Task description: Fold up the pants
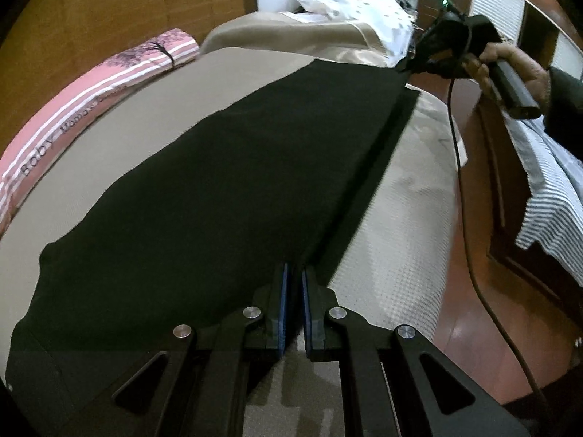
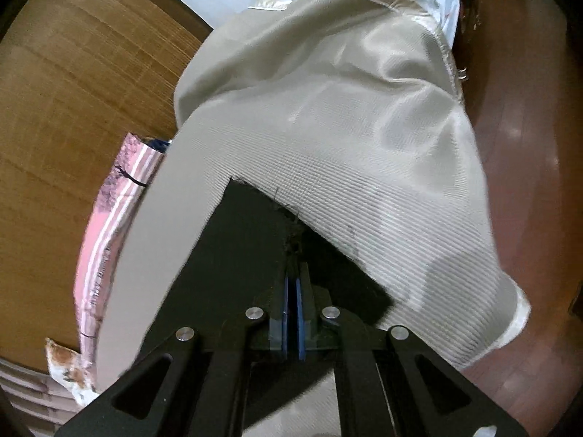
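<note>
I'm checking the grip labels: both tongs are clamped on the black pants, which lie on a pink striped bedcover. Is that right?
Not quite. Both the left tongs and the right tongs are clamped on the black pants, but the pants lie on a beige bedcover. The left wrist view shows the pink striped cloth lying apart, along the bed's far edge.

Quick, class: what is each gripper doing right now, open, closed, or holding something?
Left gripper: closed on the black pants.
Right gripper: closed on the pants' far end.
</note>
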Action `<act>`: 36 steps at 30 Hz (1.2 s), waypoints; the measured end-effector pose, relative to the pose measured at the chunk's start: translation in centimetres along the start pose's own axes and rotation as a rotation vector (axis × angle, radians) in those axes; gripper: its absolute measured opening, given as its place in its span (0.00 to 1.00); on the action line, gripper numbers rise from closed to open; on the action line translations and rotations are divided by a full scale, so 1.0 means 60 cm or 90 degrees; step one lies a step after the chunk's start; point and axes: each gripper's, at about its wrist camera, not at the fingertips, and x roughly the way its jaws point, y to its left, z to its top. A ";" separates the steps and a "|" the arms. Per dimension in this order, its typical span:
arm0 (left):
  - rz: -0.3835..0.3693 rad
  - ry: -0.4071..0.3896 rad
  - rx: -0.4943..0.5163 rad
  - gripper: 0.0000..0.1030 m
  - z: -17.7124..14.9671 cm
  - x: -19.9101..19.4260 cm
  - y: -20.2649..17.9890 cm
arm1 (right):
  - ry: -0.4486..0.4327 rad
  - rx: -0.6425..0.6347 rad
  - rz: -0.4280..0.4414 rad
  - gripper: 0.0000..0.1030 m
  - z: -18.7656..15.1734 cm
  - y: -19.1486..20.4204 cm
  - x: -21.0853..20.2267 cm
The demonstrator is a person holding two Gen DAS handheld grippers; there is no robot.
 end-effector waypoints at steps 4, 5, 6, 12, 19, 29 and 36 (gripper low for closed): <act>-0.007 0.009 0.002 0.07 -0.007 0.004 0.000 | 0.014 0.022 -0.019 0.04 -0.020 -0.036 0.016; -0.009 0.010 0.000 0.07 -0.008 0.006 0.001 | 0.016 0.029 -0.020 0.04 -0.023 -0.042 0.019; -0.011 0.011 -0.003 0.07 -0.009 0.008 0.001 | 0.019 0.034 -0.022 0.04 -0.026 -0.046 0.023; -0.014 0.008 0.000 0.07 -0.012 0.005 0.000 | 0.007 0.034 -0.035 0.03 -0.036 -0.048 0.020; -0.014 0.011 -0.019 0.09 -0.014 0.011 0.008 | 0.010 -0.034 -0.085 0.05 -0.042 -0.023 0.028; -0.039 -0.022 -0.114 0.22 -0.029 -0.055 0.051 | -0.033 -0.068 -0.134 0.46 -0.063 0.026 -0.048; 0.073 -0.066 -0.262 0.24 -0.106 -0.138 0.188 | -0.001 -0.236 -0.047 0.46 -0.098 0.188 -0.055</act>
